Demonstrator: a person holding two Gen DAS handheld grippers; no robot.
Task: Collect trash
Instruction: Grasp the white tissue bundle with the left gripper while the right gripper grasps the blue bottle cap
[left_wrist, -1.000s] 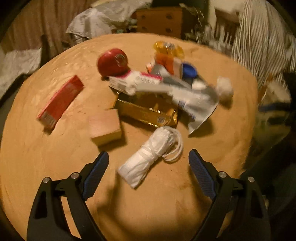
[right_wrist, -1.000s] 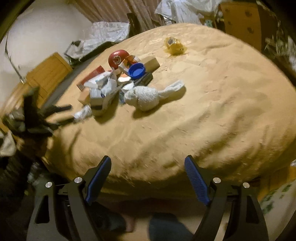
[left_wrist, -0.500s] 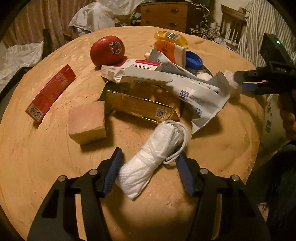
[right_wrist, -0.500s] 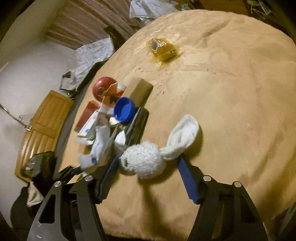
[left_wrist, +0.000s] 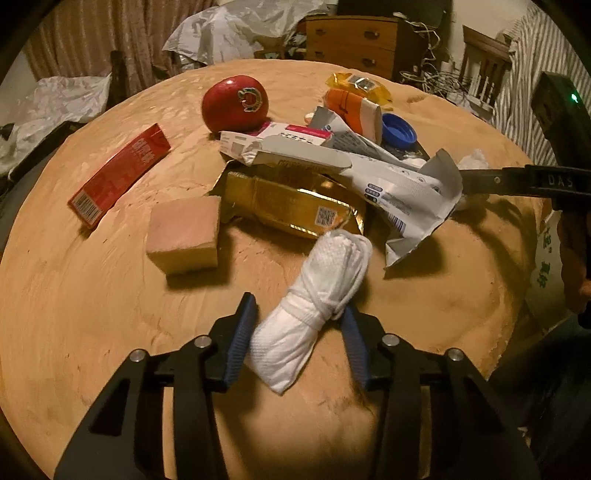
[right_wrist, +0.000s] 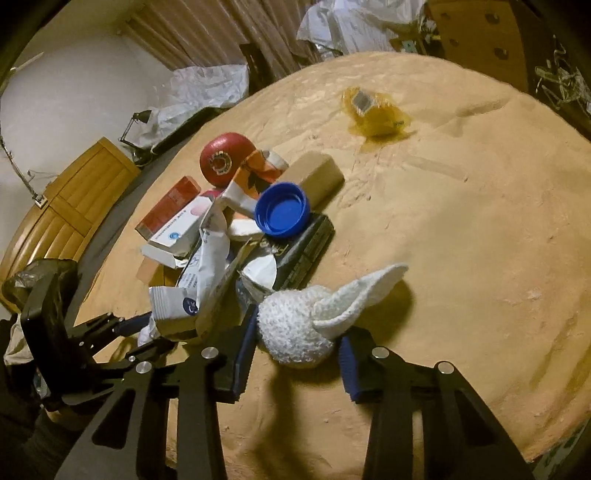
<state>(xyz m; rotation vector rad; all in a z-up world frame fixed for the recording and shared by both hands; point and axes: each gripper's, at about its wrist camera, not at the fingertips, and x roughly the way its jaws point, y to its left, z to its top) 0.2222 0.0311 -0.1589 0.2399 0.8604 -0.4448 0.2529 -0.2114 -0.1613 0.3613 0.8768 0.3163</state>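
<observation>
A pile of trash lies on a round tan-covered table (left_wrist: 92, 295). My left gripper (left_wrist: 297, 339) is shut on a rolled white mask bundle (left_wrist: 314, 302) at the pile's near edge. My right gripper (right_wrist: 297, 350) is shut on a balled white sock (right_wrist: 299, 325) whose loose end (right_wrist: 369, 288) sticks out to the right. The right gripper shows in the left wrist view (left_wrist: 517, 181) at the far right. The left gripper shows in the right wrist view (right_wrist: 122, 339) at lower left.
The pile holds a red ball-shaped container (left_wrist: 234, 103), a red box (left_wrist: 118, 173), a sponge (left_wrist: 183, 234), a gold wrapper (left_wrist: 291, 206), white cartons (left_wrist: 369, 170), a blue cap (right_wrist: 282, 208) and a black box (right_wrist: 303, 251). A yellow wrapper (right_wrist: 375, 109) lies apart.
Both grippers moved in toward the pile and closed: the left on the white mask bundle, the right on the white sock.
</observation>
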